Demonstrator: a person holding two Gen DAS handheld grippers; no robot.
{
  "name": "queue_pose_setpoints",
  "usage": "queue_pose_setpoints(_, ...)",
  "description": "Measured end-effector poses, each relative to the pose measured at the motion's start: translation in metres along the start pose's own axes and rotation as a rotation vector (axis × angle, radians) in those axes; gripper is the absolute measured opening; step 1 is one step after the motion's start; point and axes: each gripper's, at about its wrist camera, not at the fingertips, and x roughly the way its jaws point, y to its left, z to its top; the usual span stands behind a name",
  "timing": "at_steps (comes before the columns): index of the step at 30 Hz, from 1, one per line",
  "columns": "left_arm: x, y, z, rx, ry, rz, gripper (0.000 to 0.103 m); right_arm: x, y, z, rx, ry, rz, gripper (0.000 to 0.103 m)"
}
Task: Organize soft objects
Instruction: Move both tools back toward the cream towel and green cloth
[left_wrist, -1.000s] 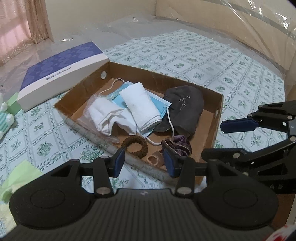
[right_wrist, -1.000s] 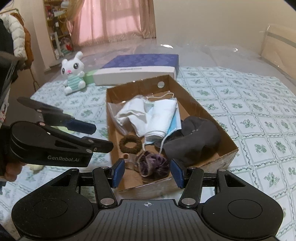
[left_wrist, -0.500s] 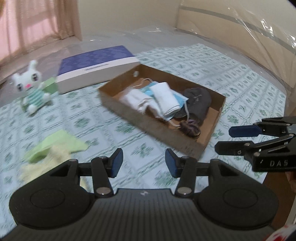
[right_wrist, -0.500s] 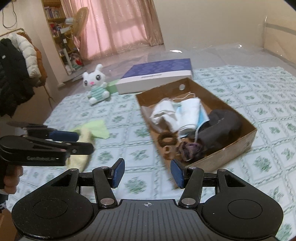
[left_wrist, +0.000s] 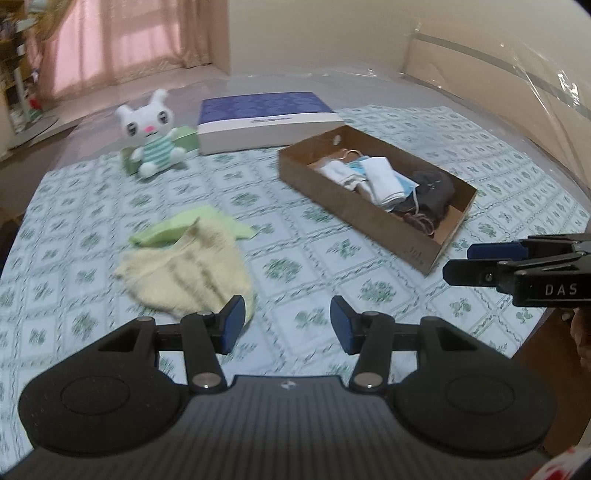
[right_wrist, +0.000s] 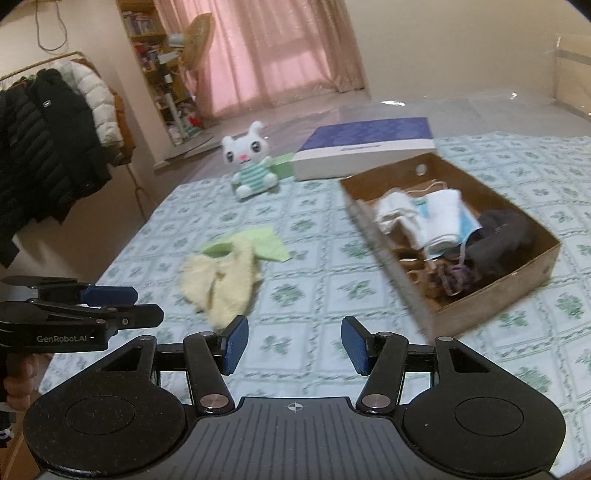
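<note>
Patterned bed cover (left_wrist: 295, 236) spans both views. Purple-lidded flat box (left_wrist: 266, 118) at the far side, w/ cardboard tray (left_wrist: 373, 218) just in front & to its right, holding white cloths (right_wrist: 417, 218), a blue face mask (right_wrist: 469, 225), a dark cap (right_wrist: 502, 240) & scrunchies. Pale yellow cloth (left_wrist: 188, 277) lies crumpled on the cover left of the tray, overlapping a green cloth (left_wrist: 173, 229). White bunny toy (left_wrist: 151, 133) far left. Left gripper (left_wrist: 287, 325) jaws apart, nothing between. Right gripper (right_wrist: 291, 345) likewise open & empty

Cloths (left_wrist: 188, 273) left of box (left_wrist: 354, 206)
</note>
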Motion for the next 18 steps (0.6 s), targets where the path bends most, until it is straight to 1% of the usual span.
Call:
queue_pose_setpoints(3, -0.01, 0.011, -0.011, -0.038, 0.004, 0.014, 0.048, 0.006, 0.012, -0.005, -0.007, 0.026, 0.028, 0.056)
queue_pose_setpoints(9, -0.019, 0.028, -0.03, -0.093, 0.021, 0.036, 0.048, 0.021, 0.031, -0.017, -0.023, 0.075, 0.054, 0.056)
queue_pose_setpoints(18, -0.014, 0.04, -0.046, -0.123, 0.044, 0.092, 0.048, 0.044, 0.048, -0.028, -0.052, 0.103, 0.088, 0.056)
